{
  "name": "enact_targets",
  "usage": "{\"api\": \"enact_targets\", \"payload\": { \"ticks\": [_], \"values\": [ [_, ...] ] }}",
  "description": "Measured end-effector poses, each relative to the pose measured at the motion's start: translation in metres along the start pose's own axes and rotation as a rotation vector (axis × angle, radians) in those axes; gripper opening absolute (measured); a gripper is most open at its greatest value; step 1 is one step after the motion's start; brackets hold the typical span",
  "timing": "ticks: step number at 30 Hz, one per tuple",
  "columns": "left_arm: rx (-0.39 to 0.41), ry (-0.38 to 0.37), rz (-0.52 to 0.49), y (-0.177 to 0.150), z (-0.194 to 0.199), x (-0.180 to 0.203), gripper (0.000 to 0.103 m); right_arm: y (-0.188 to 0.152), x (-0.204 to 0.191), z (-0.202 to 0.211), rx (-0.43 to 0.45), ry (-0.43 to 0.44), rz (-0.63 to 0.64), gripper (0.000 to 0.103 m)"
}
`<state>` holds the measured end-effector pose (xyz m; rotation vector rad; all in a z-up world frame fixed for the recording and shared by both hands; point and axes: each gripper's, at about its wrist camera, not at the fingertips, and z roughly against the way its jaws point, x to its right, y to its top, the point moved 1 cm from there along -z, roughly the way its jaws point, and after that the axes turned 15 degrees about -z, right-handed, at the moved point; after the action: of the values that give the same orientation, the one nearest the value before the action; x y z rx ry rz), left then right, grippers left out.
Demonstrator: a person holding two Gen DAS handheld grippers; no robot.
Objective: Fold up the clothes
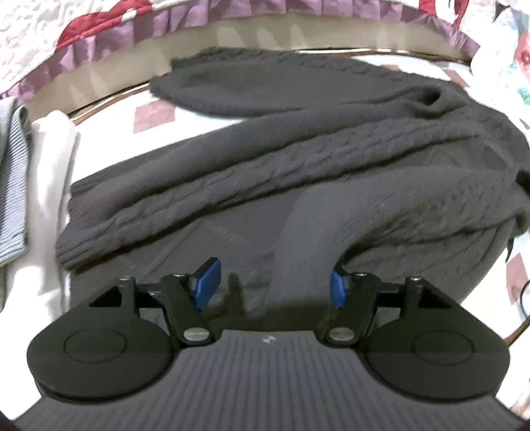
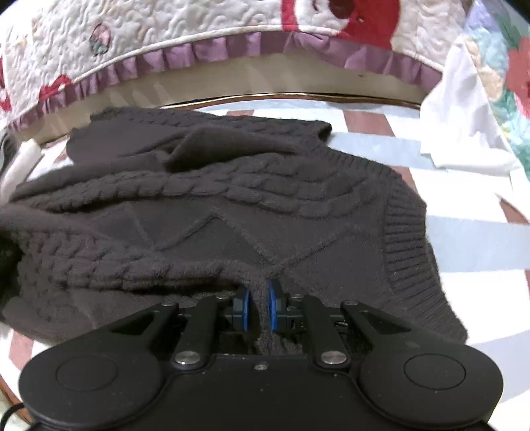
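A table [image 2: 463, 238] carries a cloth of pale blue, white and dull red patches, and a thin brown rim [image 2: 298, 96] curves along its far edge. Beyond it stands a bed under a white quilt [image 2: 185, 30] with red flowers and a purple ruffle [image 2: 232, 44] along its hem. A beige band [image 2: 205, 78] runs under the ruffle. The light is even and soft, indoor.

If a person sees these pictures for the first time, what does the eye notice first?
First comes the dark cable-knit sweater, spread across the patterned table in the middle of both views. Next, the right gripper is pinched shut on a fold of it, while the left gripper stands open above it. Behind, a quilt with a purple ruffle.
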<state>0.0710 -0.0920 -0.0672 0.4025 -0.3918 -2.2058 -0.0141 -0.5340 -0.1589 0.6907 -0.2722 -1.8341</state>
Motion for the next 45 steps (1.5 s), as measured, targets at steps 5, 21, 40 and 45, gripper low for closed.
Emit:
{"api": "enact_targets", "payload": {
  "ticks": [5, 21, 40, 45],
  "values": [
    [-0.037, 0.109, -0.045, -0.002, 0.002, -0.004, 0.082, 0.002, 0.012, 0.001, -0.022, -0.002, -0.103, 0.021],
    [0.204, 0.175, 0.079, 0.024, 0.02, -0.02, 0.048, 0.032, 0.009, 0.007, 0.16, 0.056, -0.102, 0.016],
    [0.215, -0.52, -0.178, 0.107, -0.063, 0.198, 0.064, -0.03, 0.171, 0.061, 0.038, 0.17, -0.981, 0.057],
    [0.188, -0.572, -0.08, 0.126, -0.093, 0.209, 0.065, -0.032, 0.172, 0.034, 0.019, 0.202, -1.065, 0.06]
  ]
}}
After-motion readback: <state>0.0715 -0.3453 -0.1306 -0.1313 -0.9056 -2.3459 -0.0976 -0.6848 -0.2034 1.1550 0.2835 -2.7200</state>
